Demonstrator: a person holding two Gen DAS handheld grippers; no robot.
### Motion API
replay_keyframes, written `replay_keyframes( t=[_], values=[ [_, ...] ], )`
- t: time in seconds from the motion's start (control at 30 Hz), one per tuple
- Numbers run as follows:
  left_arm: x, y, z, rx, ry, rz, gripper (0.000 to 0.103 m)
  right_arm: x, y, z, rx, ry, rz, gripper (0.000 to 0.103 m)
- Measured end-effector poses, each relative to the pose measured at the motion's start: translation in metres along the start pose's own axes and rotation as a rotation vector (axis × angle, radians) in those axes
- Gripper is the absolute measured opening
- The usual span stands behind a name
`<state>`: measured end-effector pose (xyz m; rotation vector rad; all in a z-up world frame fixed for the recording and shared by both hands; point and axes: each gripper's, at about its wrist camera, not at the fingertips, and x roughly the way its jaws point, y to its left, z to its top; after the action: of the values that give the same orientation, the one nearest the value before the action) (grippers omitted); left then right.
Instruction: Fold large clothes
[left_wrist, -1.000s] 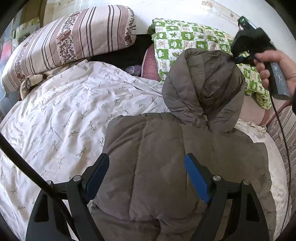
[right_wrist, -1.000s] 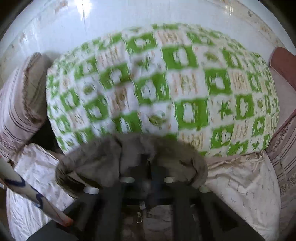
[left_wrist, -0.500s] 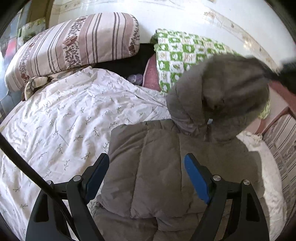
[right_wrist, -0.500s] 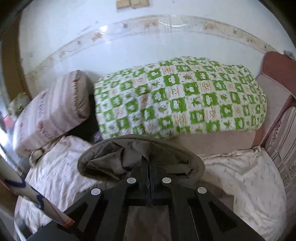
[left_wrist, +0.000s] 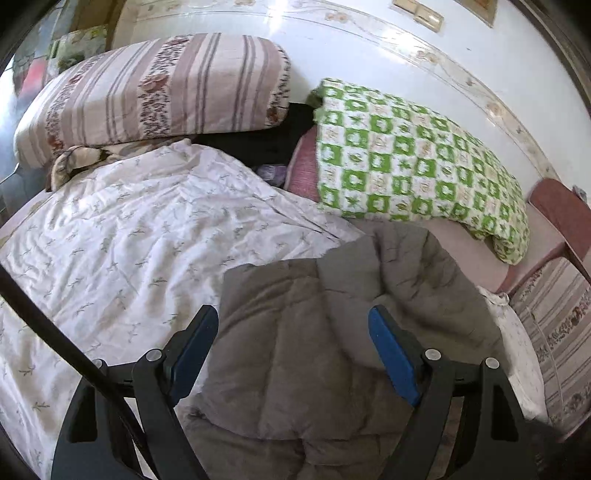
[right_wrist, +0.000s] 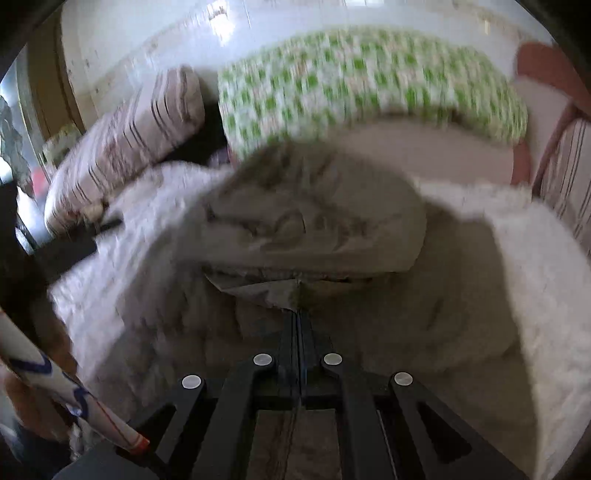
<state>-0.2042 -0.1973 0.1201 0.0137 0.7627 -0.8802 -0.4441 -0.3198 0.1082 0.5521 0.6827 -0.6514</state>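
Note:
A grey-brown padded hooded jacket (left_wrist: 295, 343) lies on the white floral bedspread (left_wrist: 122, 236). Its hood (left_wrist: 410, 266) is folded down over the jacket's back. My left gripper (left_wrist: 291, 354) is open, its blue-padded fingers spread just above the jacket's body, holding nothing. In the blurred right wrist view, my right gripper (right_wrist: 299, 314) is shut on the hood's edge (right_wrist: 295, 291), with the hood (right_wrist: 314, 225) bunched in front of the fingers over the jacket.
A striped pillow (left_wrist: 155, 88) lies at the back left and a green-checked quilt (left_wrist: 410, 155) at the back right against the white wall. A reddish headboard or chair edge (left_wrist: 561, 218) stands at the right. A striped fabric (left_wrist: 557, 332) borders the bed's right side.
The right gripper has pulled the hood from upright down and forward over the jacket's back. The right hand has left the left wrist view. The left gripper has stayed open over the jacket.

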Motion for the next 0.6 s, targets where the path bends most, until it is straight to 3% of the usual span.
replay_keyframes(
  t=[0.17,0.27,0.4,0.5,0.6],
  values=[
    [0.018,-0.027,-0.014,0.051,0.039,-0.067,0.083,0.04,-0.014,-0.026,0.065,0.085,0.029,0.001],
    [0.038,-0.045,-0.03,0.126,0.061,-0.031,0.083,0.045,-0.02,-0.031,0.083,0.086,0.058,0.001],
    [0.08,-0.058,-0.051,0.231,0.192,0.062,0.083,0.04,-0.022,-0.032,0.047,0.116,0.078,0.001],
    [0.081,-0.063,-0.054,0.253,0.186,0.079,0.083,0.014,-0.025,-0.029,0.0,0.083,0.049,0.002],
    [0.08,-0.061,-0.055,0.247,0.189,0.073,0.083,-0.017,-0.035,-0.008,0.003,-0.011,0.037,0.002]
  ],
)
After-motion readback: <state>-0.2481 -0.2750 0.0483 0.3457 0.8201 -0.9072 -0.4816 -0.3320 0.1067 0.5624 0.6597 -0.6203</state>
